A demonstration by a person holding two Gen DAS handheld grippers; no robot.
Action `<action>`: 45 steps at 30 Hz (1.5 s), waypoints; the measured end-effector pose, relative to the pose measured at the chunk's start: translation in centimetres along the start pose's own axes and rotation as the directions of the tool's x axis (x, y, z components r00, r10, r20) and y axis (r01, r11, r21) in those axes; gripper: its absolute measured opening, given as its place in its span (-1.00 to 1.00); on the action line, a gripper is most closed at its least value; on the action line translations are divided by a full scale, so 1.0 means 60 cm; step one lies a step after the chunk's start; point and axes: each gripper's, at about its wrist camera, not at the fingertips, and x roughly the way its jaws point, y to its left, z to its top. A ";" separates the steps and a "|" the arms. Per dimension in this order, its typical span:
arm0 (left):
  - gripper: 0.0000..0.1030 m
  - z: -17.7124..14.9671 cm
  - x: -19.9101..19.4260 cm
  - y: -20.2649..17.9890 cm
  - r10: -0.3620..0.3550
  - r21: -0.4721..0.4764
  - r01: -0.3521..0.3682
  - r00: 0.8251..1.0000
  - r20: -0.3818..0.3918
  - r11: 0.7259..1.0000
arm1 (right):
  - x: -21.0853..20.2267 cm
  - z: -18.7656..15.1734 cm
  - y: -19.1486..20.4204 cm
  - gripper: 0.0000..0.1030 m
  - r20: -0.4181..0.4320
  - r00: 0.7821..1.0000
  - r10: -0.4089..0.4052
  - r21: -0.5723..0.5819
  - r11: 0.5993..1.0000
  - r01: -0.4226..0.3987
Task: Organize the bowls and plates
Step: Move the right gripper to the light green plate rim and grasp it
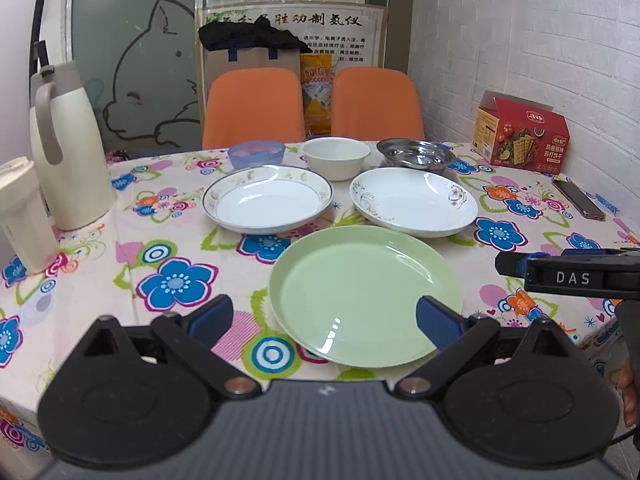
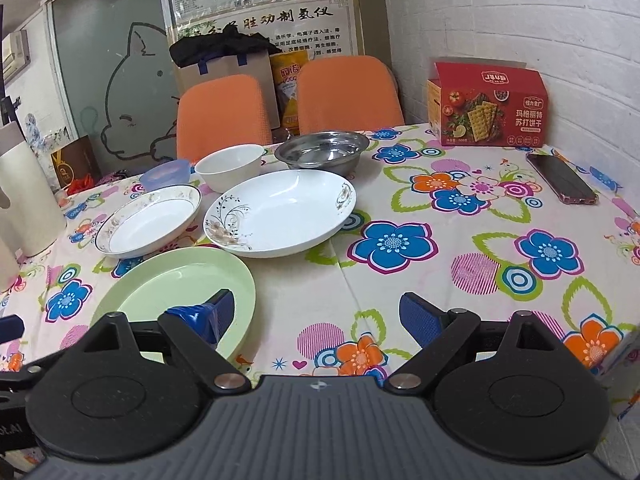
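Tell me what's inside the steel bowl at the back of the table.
Nothing shows inside the steel bowl: its shiny inner wall and bottom look bare in the right wrist view. The near rim hides a small strip of the inside.

Each handheld tool has a ribbed dark grey housing with a small pale logo at its front edge. Ahead of the housing sit two black rounded plates with shallow circular recesses, each narrowing to a triangular cut-out. Black link arms run forward from silver pivot bolts to the blue textured pads (image 1: 210, 318). The left gripper (image 1: 324, 320) and right gripper (image 2: 316, 318) share this build. On the right gripper, the left pad (image 2: 208, 316) looks wrapped in glossy blue tape. A side bar reads "DAS" in white letters.
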 end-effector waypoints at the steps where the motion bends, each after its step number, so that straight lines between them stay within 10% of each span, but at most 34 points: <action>1: 0.89 0.002 0.003 0.013 -0.014 -0.017 0.013 1.000 -0.011 1.000 | 0.002 0.000 0.002 0.49 -0.007 1.000 0.007 -0.021 1.000 -0.007; 15: 0.86 0.023 0.162 0.075 -0.017 -0.094 0.003 0.987 -0.158 0.996 | 0.134 -0.004 0.069 0.49 -0.188 0.978 0.095 -0.176 0.976 -0.129; 30: 0.46 0.026 0.218 0.056 -0.041 -0.001 0.041 0.981 -0.191 0.999 | 0.145 -0.035 0.079 0.54 -0.060 0.984 0.167 -0.211 0.962 -0.176; 41: 0.46 0.028 0.218 0.053 -0.042 0.004 0.044 0.978 -0.205 0.999 | 0.141 -0.031 0.095 0.45 -0.122 0.963 0.241 -0.266 0.927 -0.266; 45: 0.16 0.028 0.218 0.045 -0.067 0.013 0.070 0.981 -0.184 0.997 | 0.134 -0.034 0.093 0.38 -0.124 0.959 0.253 -0.266 0.923 -0.278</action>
